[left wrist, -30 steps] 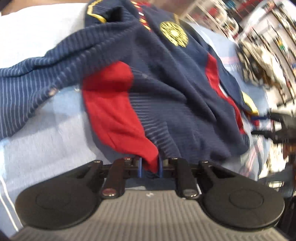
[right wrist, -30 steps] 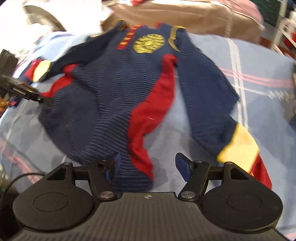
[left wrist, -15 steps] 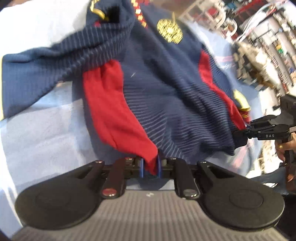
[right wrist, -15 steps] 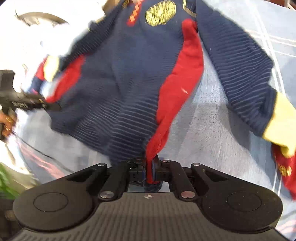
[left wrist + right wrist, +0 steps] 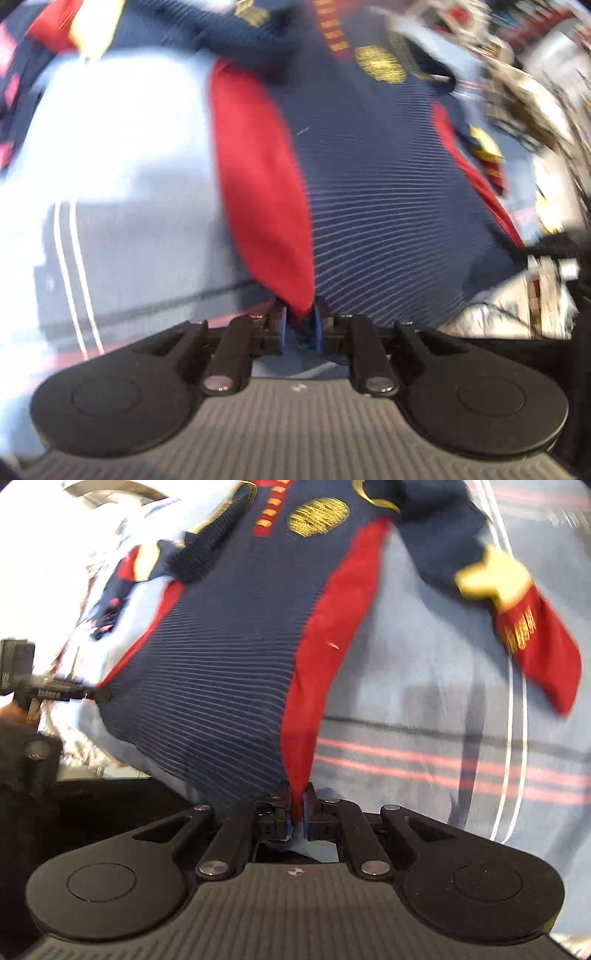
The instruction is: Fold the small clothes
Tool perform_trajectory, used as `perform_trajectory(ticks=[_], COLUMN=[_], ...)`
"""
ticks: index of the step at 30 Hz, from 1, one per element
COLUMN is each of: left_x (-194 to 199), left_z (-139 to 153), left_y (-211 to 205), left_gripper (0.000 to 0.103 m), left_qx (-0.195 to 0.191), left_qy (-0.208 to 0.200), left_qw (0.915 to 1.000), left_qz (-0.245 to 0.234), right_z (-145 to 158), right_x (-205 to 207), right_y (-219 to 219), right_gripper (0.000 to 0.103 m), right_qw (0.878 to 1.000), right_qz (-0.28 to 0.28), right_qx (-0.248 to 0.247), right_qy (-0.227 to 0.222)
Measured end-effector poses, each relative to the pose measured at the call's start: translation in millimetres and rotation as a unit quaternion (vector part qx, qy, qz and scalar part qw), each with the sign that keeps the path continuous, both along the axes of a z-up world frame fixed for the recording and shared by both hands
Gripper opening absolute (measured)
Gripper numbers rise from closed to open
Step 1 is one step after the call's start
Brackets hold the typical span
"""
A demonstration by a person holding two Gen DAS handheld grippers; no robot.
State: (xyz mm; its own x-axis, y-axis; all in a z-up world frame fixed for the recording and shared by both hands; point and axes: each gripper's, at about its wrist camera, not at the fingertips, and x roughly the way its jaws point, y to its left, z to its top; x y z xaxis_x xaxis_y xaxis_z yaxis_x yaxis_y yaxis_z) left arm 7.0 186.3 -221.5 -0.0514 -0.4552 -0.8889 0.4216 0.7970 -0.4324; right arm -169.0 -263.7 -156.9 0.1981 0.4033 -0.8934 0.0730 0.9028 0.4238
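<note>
Gripping both bottom hem corners: left claw (image 5: 298,326) is clamped on the red side panel at the hem of the jersey (image 5: 369,192), right claw (image 5: 296,814) likewise pinched tight on the opposite red panel. Jersey is stretched betw. the two, front up w/ yellow crest (image 5: 317,517) visible, spread over the blue striped sheet (image 5: 424,716). Sleeves (image 5: 517,602) look loose at the sides. Judging progress: just spread/tensioned, no fold made yet; sleeve tuck + body fold remain.
</note>
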Motion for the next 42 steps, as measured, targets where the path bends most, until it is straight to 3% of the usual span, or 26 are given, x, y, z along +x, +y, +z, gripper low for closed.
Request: perform_trajectory(ticks=[3,5,7,9,10,12,14,17,21,26,29,33,35,38,39,42], left_x=[-8,-12,-15,-16,-16,-22,-23,-20,-21,-37,-54,-68,-73,-81,-81,-74], left_z=[-26,-25,-18,0,13,40,65,77,53,24,20,15,7,-8,-8,-1], left_y=[-1,0,3,5,5,0,-10,-37,-60,-10,14,-8,-27,-47,-49,-41], left_gripper=[0.020,0.024,0.034,0.073,0.080,0.095,0.103,0.103,0.102,0.102,0.101,0.099,0.094,0.085,0.078,0.065], left_qx=[0.018,0.015,0.021,0.039,0.049,0.040,0.029,0.019,0.059,0.045,0.014,-0.011,-0.009,0.034,0.038,0.027], left_qy=[0.015,0.002,0.004,-0.013,-0.030,-0.074,-0.113,-0.137,-0.120,-0.066,-0.093,-0.184,-0.197,-0.220,-0.228,-0.218], left_qw=[0.9993,0.9994,0.9991,0.9983,0.9974,0.9958,0.9928,0.9904,0.9907,0.9968,0.9954,0.9753,0.9633,0.9424,0.9387,0.9468], left_qz=[0.027,0.030,0.037,0.041,0.043,0.036,0.027,-0.007,-0.024,-0.008,-0.017,-0.121,-0.183,-0.250,-0.256,-0.235], right_z=[-28,-43,-44,-31,-20,2,23,42,36,10,3,-5,-7,-9,-9,-9], right_x=[-1,0,-3,-7,-7,-12,-6,9,27,13,-1,-10,-10,-6,-6,-9], right_y=[6,12,13,12,12,11,7,11,27,30,33,26,28,31,31,31], right_gripper=[0.015,0.024,0.027,0.046,0.052,0.078,0.103,0.103,0.103,0.103,0.103,0.103,0.103,0.103,0.103,0.103], right_qw=[1.000,0.999,0.998,0.998,0.996,0.991,0.987,0.983,0.987,0.991,0.991,0.990,0.989,0.988,0.987,0.984], right_qz=[-0.015,-0.009,-0.008,-0.013,-0.012,-0.005,-0.013,-0.007,0.022,0.014,0.034,0.055,0.068,0.081,0.087,0.101], right_qx=[-0.012,-0.031,-0.045,-0.067,-0.092,-0.132,-0.143,-0.130,-0.089,-0.086,-0.104,-0.115,-0.116,-0.119,-0.122,-0.132], right_qy=[0.008,0.032,0.032,0.016,0.006,-0.028,-0.071,-0.128,-0.132,-0.099,-0.080,-0.058,-0.057,-0.059,-0.062,-0.066])
